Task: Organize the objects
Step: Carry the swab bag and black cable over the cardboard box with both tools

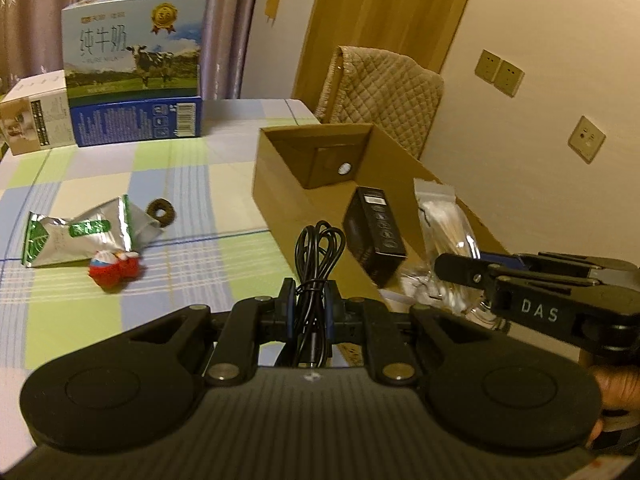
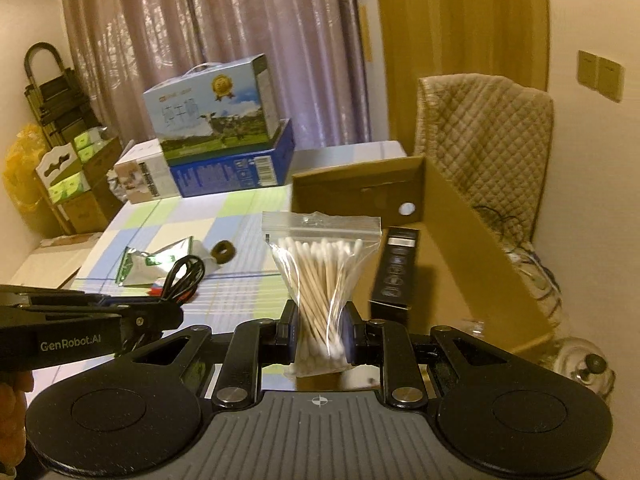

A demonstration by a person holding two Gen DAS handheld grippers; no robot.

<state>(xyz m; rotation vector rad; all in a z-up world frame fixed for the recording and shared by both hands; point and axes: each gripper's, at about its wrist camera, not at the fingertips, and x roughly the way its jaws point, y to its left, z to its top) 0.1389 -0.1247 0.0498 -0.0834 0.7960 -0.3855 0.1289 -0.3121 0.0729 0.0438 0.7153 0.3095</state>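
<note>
Pink curtain [image 2: 224, 40] hung behind, quilted chair cover [image 2: 484, 128] stood near, wall sockets [image 1: 500, 72] showed, wooden door [image 1: 384, 24] stood closed.

**Right tongs clamp swab bag beside open carton**

The right tongs [image 2: 322, 330] pinch a clear zip bag of cotton swabs [image 2: 320, 264], held upright. Just right of it a black box [image 2: 396, 268] leans inside the open carton [image 2: 472, 264]. At left, the left tongs [image 2: 160, 312] carry a coiled black cable [image 2: 186, 274] above the checked table [image 2: 224, 220], near a foil pouch [image 2: 156, 260] and a brown ring [image 2: 223, 249].
</note>
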